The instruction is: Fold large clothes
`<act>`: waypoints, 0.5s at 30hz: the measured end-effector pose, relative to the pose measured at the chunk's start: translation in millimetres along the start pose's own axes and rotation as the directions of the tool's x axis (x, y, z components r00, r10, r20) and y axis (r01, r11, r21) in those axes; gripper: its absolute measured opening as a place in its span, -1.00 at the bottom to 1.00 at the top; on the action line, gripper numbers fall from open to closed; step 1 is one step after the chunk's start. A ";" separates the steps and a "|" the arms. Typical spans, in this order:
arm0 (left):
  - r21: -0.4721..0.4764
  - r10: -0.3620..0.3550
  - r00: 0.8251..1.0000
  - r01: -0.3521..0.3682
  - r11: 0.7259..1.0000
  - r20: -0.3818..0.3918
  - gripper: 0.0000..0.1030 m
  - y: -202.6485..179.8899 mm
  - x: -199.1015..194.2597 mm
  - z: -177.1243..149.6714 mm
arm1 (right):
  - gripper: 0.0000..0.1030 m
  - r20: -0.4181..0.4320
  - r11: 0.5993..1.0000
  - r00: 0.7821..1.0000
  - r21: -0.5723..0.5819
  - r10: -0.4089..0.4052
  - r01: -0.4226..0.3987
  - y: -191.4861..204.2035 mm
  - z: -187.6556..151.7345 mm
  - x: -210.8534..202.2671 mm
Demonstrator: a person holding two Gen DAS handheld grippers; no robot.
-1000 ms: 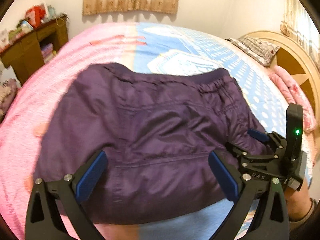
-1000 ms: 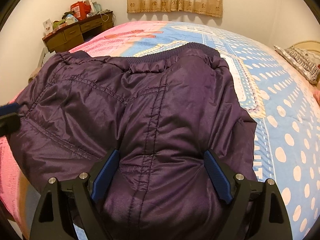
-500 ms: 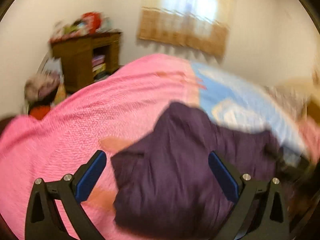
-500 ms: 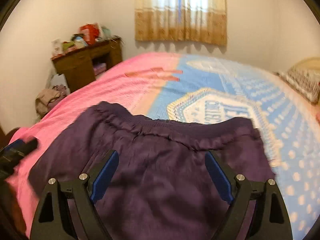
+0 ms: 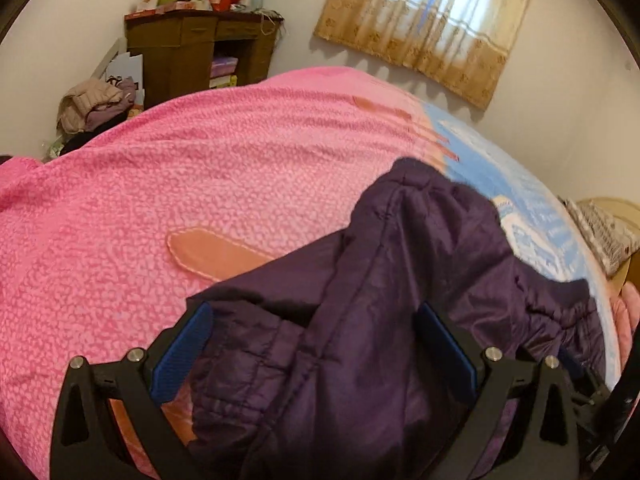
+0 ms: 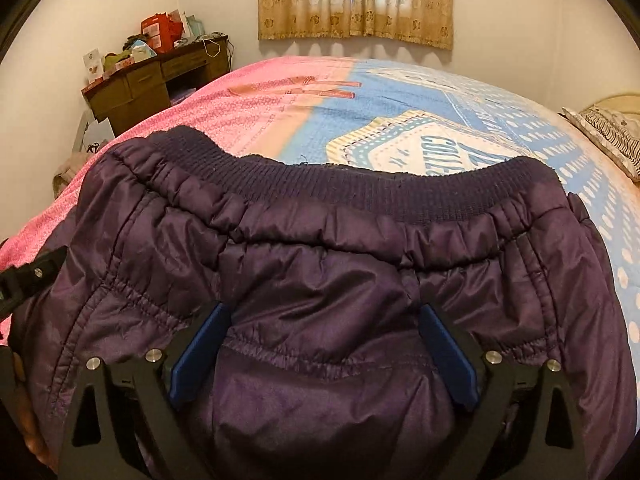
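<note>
While jacket (image 6: 340,280) lies bunched on near part of bed (image 5: 160,200), ribbed hem at far edge, step looks like mid-fold. Left gripper (image 5: 316,356) and right gripper (image 6: 324,356) both spread wide, fabric between jaws, nothing pinched. Next: likely pinch near edge, carry toward hem. Bedspread lettering partly hidden, unreadable.

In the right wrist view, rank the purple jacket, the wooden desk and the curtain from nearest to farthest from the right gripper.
1. purple jacket, directly under the right gripper.
2. wooden desk, far left against the wall.
3. curtain, on the far wall, past the bed.
</note>
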State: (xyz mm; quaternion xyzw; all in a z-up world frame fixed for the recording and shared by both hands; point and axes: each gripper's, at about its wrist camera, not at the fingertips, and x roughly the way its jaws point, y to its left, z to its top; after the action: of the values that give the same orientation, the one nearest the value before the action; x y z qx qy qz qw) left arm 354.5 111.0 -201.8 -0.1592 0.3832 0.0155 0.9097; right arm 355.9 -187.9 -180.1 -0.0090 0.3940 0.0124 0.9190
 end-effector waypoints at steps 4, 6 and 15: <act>0.051 -0.078 0.996 0.080 0.995 -0.049 1.00 1.2 -16.6 3.7 | 0.87 -0.033 0.999 0.998 0.002 0.046 -0.046 -1.9 2.5 -24.7; 0.067 -0.108 0.994 0.108 0.992 -0.015 1.00 15.0 -42.0 5.0 | 0.87 0.046 0.999 0.998 -0.001 0.037 -0.037 2.3 -5.1 -60.1; -0.139 -0.547 0.815 0.530 0.837 -0.190 1.00 77.8 -43.7 23.8 | 0.87 0.218 0.886 0.970 -0.463 0.110 0.003 135.1 -85.8 -132.1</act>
State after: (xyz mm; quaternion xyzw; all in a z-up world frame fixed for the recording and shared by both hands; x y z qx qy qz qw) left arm 328.5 196.0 -177.1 -0.2976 0.4208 -0.2453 0.8211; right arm 198.7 -57.2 -144.5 -0.2140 0.2668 0.1320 0.9304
